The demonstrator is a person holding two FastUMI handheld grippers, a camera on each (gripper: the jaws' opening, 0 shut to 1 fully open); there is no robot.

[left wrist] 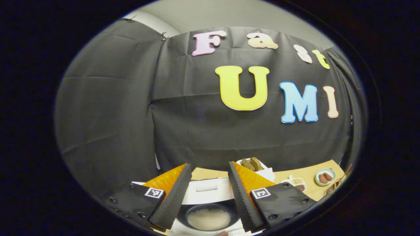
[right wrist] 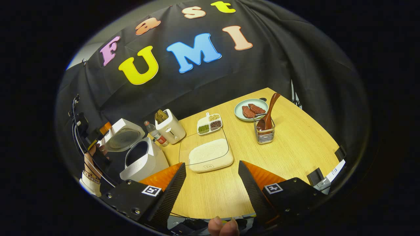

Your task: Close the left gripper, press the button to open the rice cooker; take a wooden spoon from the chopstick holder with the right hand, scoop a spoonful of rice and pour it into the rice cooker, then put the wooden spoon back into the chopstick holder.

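Observation:
In the left gripper view my left gripper (left wrist: 210, 167) stands open just above the white rice cooker (left wrist: 205, 190), whose lid is up; white rice (left wrist: 208, 219) lies in its dark inner pot. The right gripper view has my right gripper (right wrist: 212, 164) open and empty over the wooden table. Far ahead of it the wooden spoon (right wrist: 269, 111) stands bowl-down in the wire chopstick holder (right wrist: 264, 135). A shallow tray of rice (right wrist: 210, 152) lies just beyond its fingertips. At the left is the open rice cooker (right wrist: 144, 159), with a hand holding the left gripper (right wrist: 95, 134) beside the lid.
A white toaster (right wrist: 170, 128) and a small bottle (right wrist: 157, 133) stand behind the cooker. A divided dish of beans (right wrist: 210, 124) and a plate of meat (right wrist: 251, 109) sit toward the back. Bare tabletop (right wrist: 295, 154) spreads to the right of the tray.

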